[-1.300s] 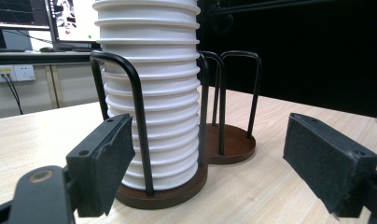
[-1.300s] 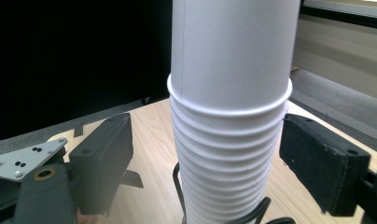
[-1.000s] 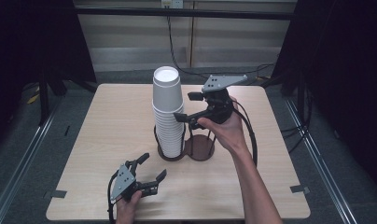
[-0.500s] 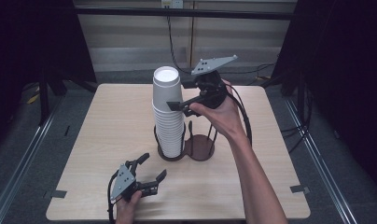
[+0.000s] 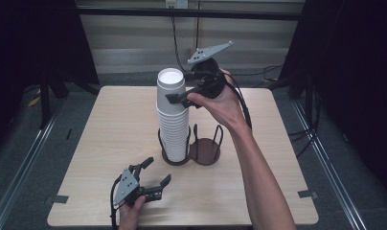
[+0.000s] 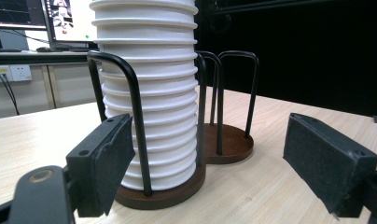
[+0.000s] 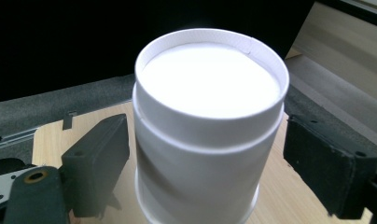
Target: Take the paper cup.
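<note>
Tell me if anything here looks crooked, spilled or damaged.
Nothing stands out. The tall stack of upside-down white paper cups stands straight in one ring of the brown two-ring wire holder; the other ring is empty. The right gripper straddles the top cup with open jaws, not touching.

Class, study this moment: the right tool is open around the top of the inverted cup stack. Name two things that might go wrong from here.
1. The right tool straddles the top cup with gaps on both sides; closing off-centre might dent the thin wall or let the cup slip.
2. The cup stack rises well above the wire holder, and the left tool rests open, away from it. If nested cups stick, lifting might drag several up or tip the stack.
</note>
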The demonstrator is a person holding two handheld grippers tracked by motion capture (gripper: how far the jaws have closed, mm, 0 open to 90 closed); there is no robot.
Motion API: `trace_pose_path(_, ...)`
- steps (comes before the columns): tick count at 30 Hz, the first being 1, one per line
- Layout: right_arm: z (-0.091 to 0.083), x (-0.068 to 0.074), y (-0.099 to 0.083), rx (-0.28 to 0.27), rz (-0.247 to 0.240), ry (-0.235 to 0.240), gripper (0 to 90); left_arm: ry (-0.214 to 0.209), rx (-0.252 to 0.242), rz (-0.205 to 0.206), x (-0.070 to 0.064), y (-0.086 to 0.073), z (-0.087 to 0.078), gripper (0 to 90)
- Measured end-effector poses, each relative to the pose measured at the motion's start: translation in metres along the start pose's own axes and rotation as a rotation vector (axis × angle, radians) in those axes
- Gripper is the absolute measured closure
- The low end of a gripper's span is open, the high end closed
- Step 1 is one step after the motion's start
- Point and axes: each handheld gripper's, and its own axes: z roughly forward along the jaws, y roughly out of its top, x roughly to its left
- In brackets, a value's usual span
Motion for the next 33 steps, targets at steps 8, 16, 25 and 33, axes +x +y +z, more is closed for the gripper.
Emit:
trace_pose_path(8,0.011,-0.003,0.004,0.005,0.007,0.028,14.6,0.0,0.001,0.006,0.0,0.0,0.0,16.1)
trace_pose_path(16,0.018,-0.002,0.009,0.006,-0.006,0.035,18.2,0.001,0.001,0.001,0.0,0.0,0.0,16.1)
trace_pose_path(25,0.02,0.001,0.01,0.018,-0.006,0.013,20.2,0.001,0.001,0.001,0.0,0.0,0.0,16.1)
trace_pose_path(33,0.013,0.001,0.014,-0.024,0.001,0.014,20.7,0.0,0.001,0.001,0.0,0.0,0.0,16.1)
